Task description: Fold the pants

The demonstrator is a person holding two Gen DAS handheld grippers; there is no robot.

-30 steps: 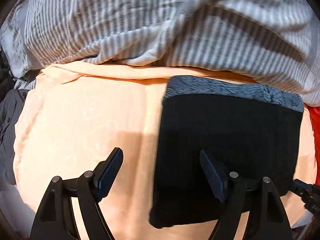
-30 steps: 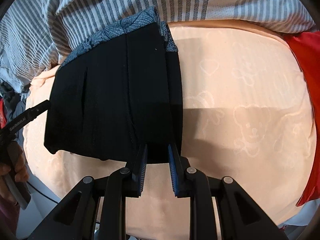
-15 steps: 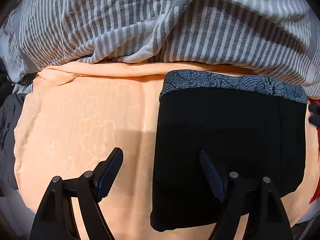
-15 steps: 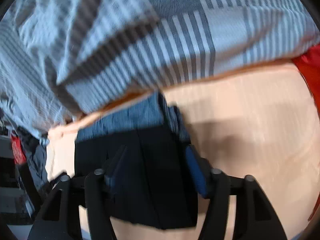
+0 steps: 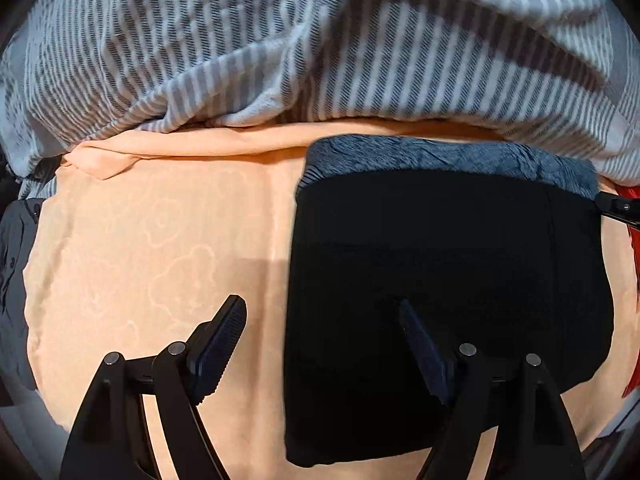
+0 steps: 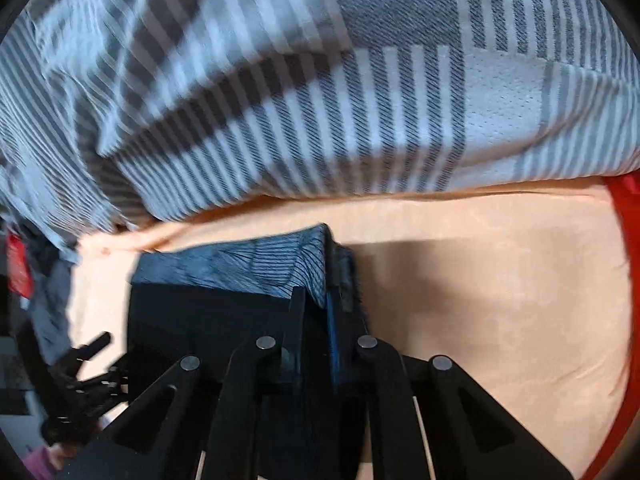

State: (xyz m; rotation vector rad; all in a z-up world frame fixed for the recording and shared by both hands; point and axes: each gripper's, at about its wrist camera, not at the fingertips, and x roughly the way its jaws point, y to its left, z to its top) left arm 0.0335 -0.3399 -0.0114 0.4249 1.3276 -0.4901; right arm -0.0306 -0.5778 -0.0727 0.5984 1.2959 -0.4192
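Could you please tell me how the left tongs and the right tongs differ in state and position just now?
The left tongs are spread wide open, whereas the right tongs are nearly closed on the patterned blue waistband corner of the folded black pants. The left tongs hold nothing, one finger over the peach blanket, the other over the pants; the right tongs grip fabric. Both have black arms and blue pads.

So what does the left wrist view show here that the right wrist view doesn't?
Only the left wrist view shows the whole folded black pants flat on the peach blanket, with the left gripper open above their left edge. Only the right wrist view shows the right gripper shut on the pants' right edge at the patterned blue waistband. Both show the striped bedding behind and red fabric at the right.
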